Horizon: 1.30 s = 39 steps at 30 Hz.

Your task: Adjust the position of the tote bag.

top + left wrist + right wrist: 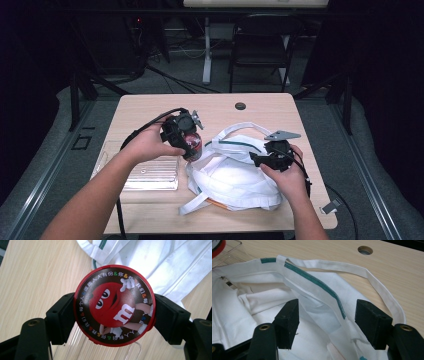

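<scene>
gripped the red candy tin (114,305) by its sides in the left gripper (114,315), jaws clamped against its round lid, above the table (32,277) just beside the white cloth bag (235,175). held the right gripper (327,320) with jaws spread wide, grasping nothing, over the bag's green-trimmed edge (317,282). left a clear plastic tray (150,172) beside the bag.

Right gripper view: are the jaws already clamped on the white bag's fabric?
No: the right gripper has its jaws standing wide apart above the white bag, with the green-trimmed edge lying loose between them.
</scene>
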Available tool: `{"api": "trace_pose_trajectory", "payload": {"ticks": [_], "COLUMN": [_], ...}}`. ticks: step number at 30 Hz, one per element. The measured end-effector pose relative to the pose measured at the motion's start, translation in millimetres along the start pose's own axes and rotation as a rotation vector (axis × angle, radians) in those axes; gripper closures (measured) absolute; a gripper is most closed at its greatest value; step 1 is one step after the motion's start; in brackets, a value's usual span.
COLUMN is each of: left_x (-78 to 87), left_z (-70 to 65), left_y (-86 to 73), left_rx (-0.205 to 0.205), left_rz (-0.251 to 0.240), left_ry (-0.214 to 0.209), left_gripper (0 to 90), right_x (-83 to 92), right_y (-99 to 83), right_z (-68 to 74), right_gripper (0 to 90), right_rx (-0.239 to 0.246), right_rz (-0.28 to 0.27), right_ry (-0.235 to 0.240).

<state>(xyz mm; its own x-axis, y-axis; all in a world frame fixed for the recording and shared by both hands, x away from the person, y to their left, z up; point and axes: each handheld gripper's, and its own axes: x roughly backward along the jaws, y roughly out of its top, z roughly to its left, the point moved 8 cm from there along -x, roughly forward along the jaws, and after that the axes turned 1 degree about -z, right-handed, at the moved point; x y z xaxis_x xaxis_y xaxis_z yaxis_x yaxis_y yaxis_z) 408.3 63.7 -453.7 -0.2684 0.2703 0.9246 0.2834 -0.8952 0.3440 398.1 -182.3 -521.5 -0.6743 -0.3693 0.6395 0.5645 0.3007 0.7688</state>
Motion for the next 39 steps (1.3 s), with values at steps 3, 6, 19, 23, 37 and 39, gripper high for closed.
{"api": "trace_pose_trajectory", "payload": {"ticks": [3, 6, 19, 23, 37, 39], "left_x": [2.1, 4.3, 8.2, 9.2, 7.8, 7.9], "left_z": [2.4, 5.0, 18.2, 19.8, 24.3, 26.0], "left_y": [-6.6, -13.5, -37.8, -41.6, -65.4, -69.1], "left_rx": [0.006, 0.017, 0.067, 0.069, 0.108, 0.107], "left_rz": [0.007, 0.012, 0.018, 0.019, 0.028, 0.031], "left_ry": [0.007, 0.011, 0.030, 0.029, 0.035, 0.038], "left_gripper": [25.3, 25.3, 25.3, 25.3, 25.4, 25.3], "right_x": [-0.3, -0.4, -1.0, -1.2, -1.9, -1.9], "right_y": [-0.5, -0.6, -1.1, -1.1, -1.3, -1.4], "right_z": [0.5, 0.9, 1.4, 1.5, 1.9, 1.7], "right_gripper": [36.0, 36.0, 36.3, 36.3, 36.3, 36.3], "right_rx": [0.001, 0.002, 0.008, 0.009, 0.010, 0.010], "right_rz": [0.003, 0.006, 0.011, 0.011, 0.011, 0.011], "right_ry": [-0.002, -0.001, 0.000, -0.001, -0.005, -0.005]}}
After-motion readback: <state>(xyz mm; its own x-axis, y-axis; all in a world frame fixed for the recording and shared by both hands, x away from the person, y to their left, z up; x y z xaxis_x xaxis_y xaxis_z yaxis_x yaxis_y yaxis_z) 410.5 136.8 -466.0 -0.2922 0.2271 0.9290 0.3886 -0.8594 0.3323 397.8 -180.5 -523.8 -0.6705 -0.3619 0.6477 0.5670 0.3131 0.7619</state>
